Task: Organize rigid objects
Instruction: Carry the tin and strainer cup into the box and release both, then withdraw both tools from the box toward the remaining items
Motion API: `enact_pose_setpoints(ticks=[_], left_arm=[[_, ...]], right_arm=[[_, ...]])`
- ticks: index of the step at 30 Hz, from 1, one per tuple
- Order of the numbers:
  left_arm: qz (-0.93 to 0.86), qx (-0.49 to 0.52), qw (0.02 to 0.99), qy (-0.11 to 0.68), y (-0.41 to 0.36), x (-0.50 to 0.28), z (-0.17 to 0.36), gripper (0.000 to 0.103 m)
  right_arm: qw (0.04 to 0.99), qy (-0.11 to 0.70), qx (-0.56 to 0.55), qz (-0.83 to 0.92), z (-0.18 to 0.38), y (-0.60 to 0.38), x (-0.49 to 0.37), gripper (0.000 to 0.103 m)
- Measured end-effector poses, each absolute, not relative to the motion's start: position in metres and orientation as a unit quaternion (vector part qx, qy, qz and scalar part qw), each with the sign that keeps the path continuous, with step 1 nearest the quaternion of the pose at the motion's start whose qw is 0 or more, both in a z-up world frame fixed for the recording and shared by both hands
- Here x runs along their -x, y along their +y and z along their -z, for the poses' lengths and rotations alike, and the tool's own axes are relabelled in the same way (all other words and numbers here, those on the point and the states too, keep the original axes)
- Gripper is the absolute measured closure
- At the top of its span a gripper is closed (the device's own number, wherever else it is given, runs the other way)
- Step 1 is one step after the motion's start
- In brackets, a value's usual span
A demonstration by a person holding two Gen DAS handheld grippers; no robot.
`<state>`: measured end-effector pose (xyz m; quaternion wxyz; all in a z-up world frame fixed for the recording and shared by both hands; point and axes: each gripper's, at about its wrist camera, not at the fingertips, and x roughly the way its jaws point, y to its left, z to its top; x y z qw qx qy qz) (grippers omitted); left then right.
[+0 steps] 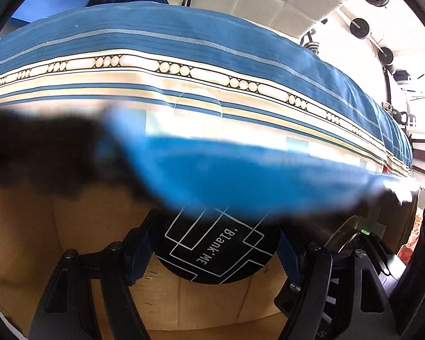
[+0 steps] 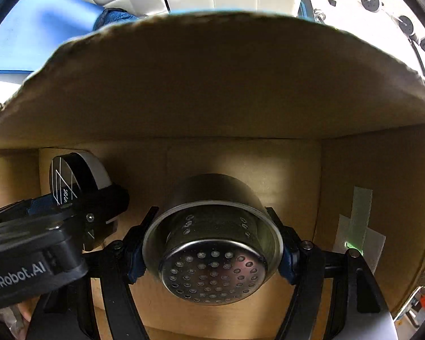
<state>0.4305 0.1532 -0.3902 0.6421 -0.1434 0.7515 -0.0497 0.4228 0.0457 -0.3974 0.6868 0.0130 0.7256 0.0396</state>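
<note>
1. The cardboard box fills the right wrist view: its far wall, its floor and a patch of green tape on the right-hand wall. Both grippers reach into it from the open top.
2. In the left wrist view a bed with a blue striped cover lies beyond the box; a blurred blue and black shape crosses the frame close to the lens and cannot be identified.
3. The right gripper has its jaws pinching a steel perforated cup across its width. The cup's long axis runs forward along the fingers, perforated base toward the camera and mouth toward the far wall, just above the box floor.
4. The left gripper has its jaws pinching a black round tin printed "Blank'ME". From the right wrist view this tin stands on edge by the box's left rear corner, left of the cup and apart from it.
5. Judged from this, both objects are at their places; each gripper seems to need only to lower and release.
</note>
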Motion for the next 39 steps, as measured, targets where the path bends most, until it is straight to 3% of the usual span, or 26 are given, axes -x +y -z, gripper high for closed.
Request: enact_pose_setpoints(ticks=[5,10,15,18,20,39], left_arm=[[0.044,0.142,0.633,0.76,0.155,-0.432,0.389,0.029],[0.044,0.142,0.635,0.758,0.155,-0.429,0.377,0.018],[0.043,0.126,0.65,0.748,0.158,-0.417,0.355,0.018],[0.035,0.1,0.666,0.738,0.159,-0.408,0.34,0.0],[0.025,0.083,0.68,0.728,0.16,-0.398,0.328,0.0],[0.012,0.067,0.747,0.662,0.161,-0.299,0.239,0.0]], right_arm=[[0.679,0.733,-0.016,-0.042,0.403,0.045,-0.429,0.029],[0.674,0.737,-0.008,-0.043,0.4,0.044,-0.439,0.027],[0.683,0.729,0.005,-0.036,0.382,0.043,-0.432,0.014],[0.684,0.728,-0.005,-0.04,0.37,0.043,-0.424,0.01],[0.691,0.722,-0.005,-0.038,0.36,0.043,-0.415,0.0],[0.74,0.672,-0.001,-0.041,0.271,0.027,-0.301,0.0]])
